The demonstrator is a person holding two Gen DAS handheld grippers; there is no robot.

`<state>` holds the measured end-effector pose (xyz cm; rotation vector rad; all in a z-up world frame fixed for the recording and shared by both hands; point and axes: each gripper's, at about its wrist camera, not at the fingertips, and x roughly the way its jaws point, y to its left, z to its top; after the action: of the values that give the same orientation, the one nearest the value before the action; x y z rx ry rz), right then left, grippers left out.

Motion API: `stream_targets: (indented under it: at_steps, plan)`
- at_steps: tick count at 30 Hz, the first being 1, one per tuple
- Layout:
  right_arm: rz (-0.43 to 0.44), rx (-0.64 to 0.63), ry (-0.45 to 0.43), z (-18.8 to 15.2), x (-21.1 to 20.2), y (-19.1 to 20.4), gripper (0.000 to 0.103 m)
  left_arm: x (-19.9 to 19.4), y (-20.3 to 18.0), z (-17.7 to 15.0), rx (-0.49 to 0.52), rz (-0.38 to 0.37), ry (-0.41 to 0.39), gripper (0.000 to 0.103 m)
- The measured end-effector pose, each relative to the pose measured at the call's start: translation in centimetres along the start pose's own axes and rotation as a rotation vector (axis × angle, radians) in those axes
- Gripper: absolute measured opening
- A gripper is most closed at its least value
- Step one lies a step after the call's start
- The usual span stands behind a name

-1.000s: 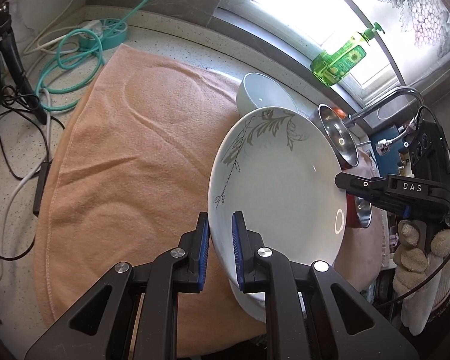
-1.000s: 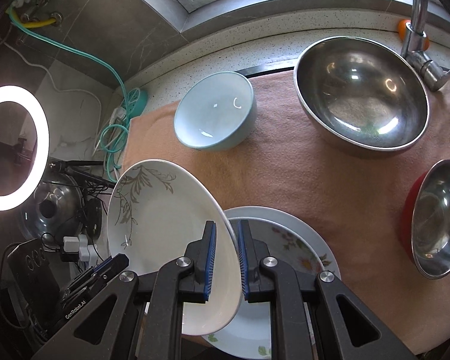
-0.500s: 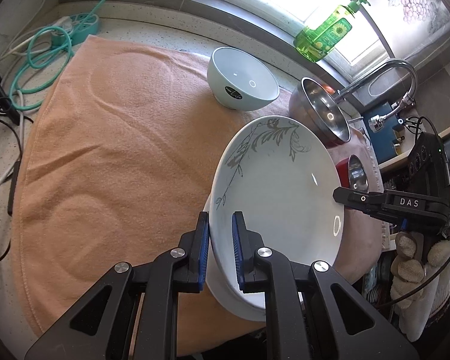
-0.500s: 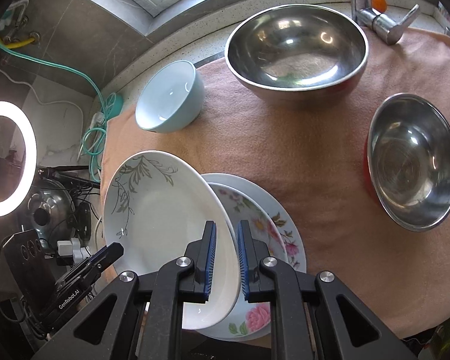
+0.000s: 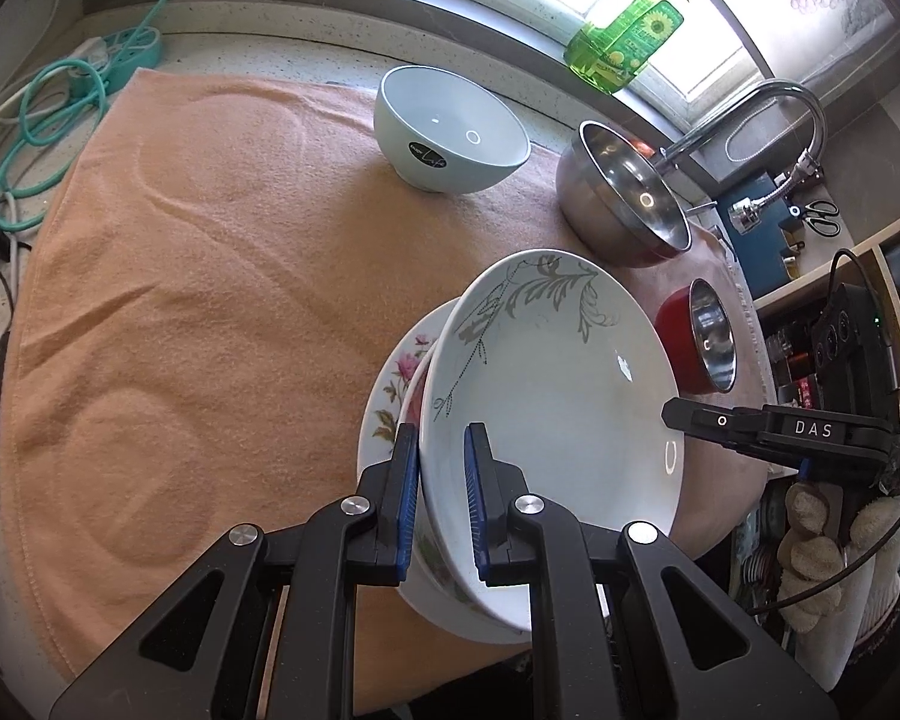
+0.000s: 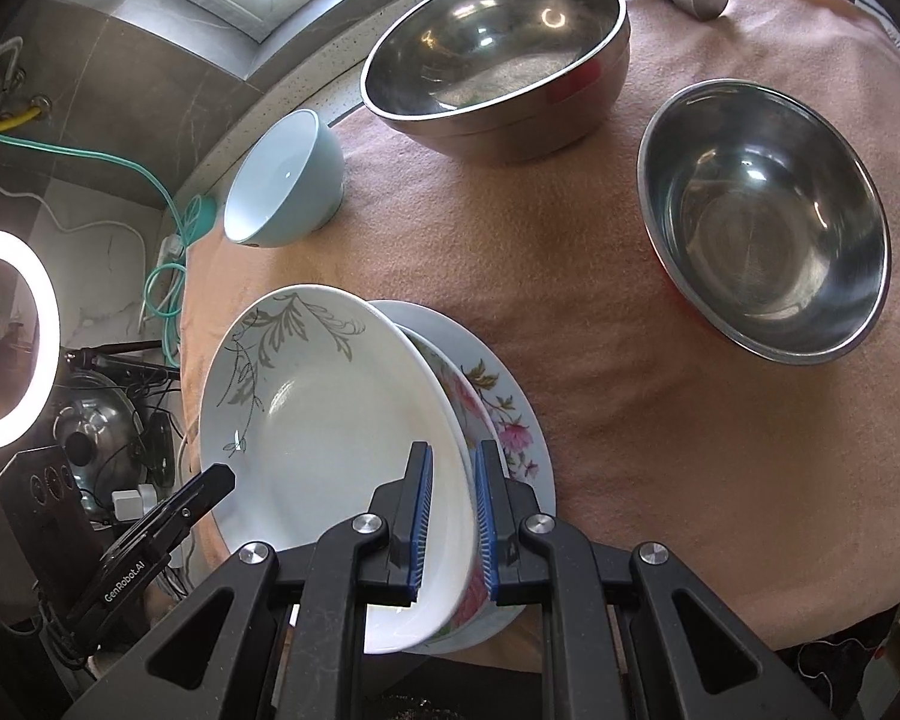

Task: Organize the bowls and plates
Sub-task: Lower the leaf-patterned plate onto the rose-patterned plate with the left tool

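Left gripper [image 5: 441, 483] pinching the near rim of a white plate with a grey leaf motif [image 5: 546, 396], blue pads on either face of the rim; right gripper [image 6: 453, 516] pinching the opposite rim of the same plate [image 6: 336, 414], so that the plate is held tilted between the two; directly beneath and partly covered, a floral plate with pink blossoms [image 5: 399, 372] lying on the peach towel [image 5: 210, 300] that covers the surface; whether the two plates touch cannot be told. Pale blue ceramic bowl [image 5: 450, 132] standing upright near the far edge of the towel, well apart from the plates; large stainless steel bowl [image 6: 498, 54] beside it, toward the faucet [image 5: 750, 120]; smaller steel bowl with a red outer wall [image 6: 762, 252] just beside the large one. Green dish-soap bottle [image 5: 630, 30] on the window ledge; teal cable [image 5: 48, 126] coiled on the speckled surface left of the towel; lit ring light [image 6: 6, 336] at the left margin of the right wrist view.
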<state>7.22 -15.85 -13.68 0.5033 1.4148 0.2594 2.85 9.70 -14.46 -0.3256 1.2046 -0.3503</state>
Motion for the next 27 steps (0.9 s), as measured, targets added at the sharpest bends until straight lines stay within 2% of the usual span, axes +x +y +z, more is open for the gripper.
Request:
stream_targets:
  at_steps: [27]
  plan:
    - [-0.027, 0.001, 0.014, -0.6, 0.8, -0.3, 0.013, 1.1, 0.1, -0.3, 0.01, 0.013, 0.03, 0.013]
